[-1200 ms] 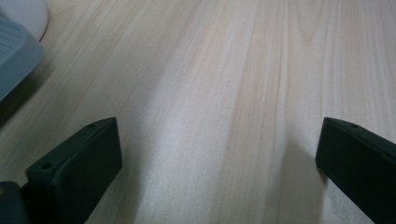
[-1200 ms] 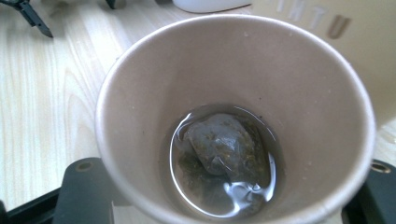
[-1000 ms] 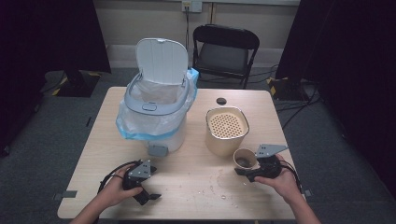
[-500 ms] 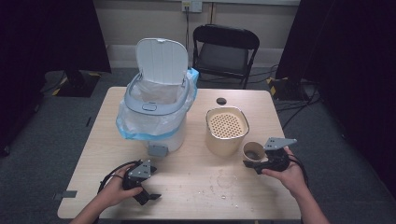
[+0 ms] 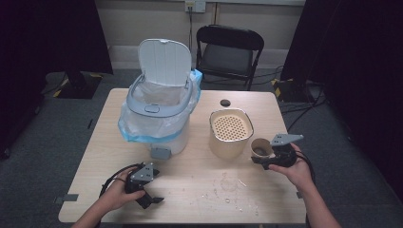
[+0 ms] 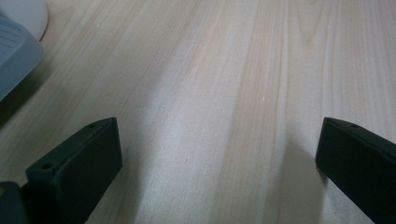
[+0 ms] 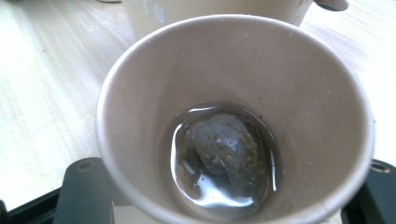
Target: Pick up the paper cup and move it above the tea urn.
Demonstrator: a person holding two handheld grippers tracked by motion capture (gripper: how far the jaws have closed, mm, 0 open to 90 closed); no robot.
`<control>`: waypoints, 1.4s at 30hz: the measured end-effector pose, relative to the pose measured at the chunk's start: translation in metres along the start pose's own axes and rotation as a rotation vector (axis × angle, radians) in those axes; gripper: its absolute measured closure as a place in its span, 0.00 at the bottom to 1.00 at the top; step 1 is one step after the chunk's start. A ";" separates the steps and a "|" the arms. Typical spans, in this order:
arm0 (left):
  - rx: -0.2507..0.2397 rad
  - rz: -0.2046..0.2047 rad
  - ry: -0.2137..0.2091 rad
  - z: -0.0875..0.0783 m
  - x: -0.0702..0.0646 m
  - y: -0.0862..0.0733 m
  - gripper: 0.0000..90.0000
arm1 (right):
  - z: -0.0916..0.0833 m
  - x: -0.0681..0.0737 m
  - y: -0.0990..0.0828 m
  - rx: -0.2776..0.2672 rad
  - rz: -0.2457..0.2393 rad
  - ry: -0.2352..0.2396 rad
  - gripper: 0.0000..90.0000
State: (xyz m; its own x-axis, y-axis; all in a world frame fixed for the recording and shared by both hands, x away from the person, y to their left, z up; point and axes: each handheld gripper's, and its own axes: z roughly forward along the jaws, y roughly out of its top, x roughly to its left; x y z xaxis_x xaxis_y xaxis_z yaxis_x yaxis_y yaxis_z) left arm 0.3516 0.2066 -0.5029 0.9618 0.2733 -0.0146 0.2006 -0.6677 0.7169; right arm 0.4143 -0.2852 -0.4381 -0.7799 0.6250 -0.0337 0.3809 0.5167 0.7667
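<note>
My right gripper (image 5: 263,157) is shut on a brown paper cup (image 5: 260,145), held upright just above the table at the right, beside the beige strainer pot (image 5: 230,134). In the right gripper view the cup (image 7: 233,70) holds a little liquid and a wet tea bag (image 7: 219,144), and a black jaw stands on either side of its wall. My left gripper (image 5: 147,197) rests near the table's front left edge. Its jaws stand open (image 6: 219,158) over bare wood with nothing between them.
A white bin (image 5: 157,111) with a blue liner and raised lid stands at the back left of the table (image 5: 95,156). A small black disc (image 5: 225,102) lies behind the pot. Droplets and crumbs (image 5: 228,185) dot the front middle. A black chair (image 5: 228,52) stands beyond the table.
My right gripper has carried the cup to the right and farther from the person, alongside the strainer pot. The left gripper has stayed put.
</note>
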 end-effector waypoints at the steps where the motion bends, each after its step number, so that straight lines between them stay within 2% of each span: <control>1: 0.000 -0.003 -0.002 0.000 0.000 0.000 0.00 | 0.001 -0.003 0.002 0.002 -0.003 -0.003 0.33; 6: 0.000 -0.002 -0.002 0.000 0.000 0.000 0.00 | 0.003 -0.013 0.008 0.002 -0.016 0.003 0.33; 15: 0.000 -0.002 -0.002 0.000 0.000 0.000 0.00 | 0.001 -0.029 0.018 0.015 -0.033 -0.013 0.33; 18: 0.000 -0.002 -0.002 0.000 0.000 0.000 0.00 | 0.001 -0.034 0.018 0.002 -0.022 -0.015 0.34; 22: 0.000 -0.002 -0.005 0.000 0.000 0.000 0.00 | 0.003 -0.039 0.017 0.025 -0.028 -0.030 0.34; 27: -0.002 0.000 0.000 0.000 0.000 0.000 0.00 | 0.004 -0.047 0.018 0.027 -0.020 -0.042 0.34; 42: 0.000 0.000 0.000 0.000 0.000 0.000 0.00 | 0.002 -0.069 0.039 0.012 -0.018 -0.074 0.34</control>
State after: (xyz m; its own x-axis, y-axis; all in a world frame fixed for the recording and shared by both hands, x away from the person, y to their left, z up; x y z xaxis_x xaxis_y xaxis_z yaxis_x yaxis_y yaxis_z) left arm 0.3516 0.2066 -0.5029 0.9618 0.2733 -0.0151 0.2010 -0.6675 0.7170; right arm 0.4842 -0.3068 -0.4075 -0.7484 0.6563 -0.0952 0.3730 0.5353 0.7579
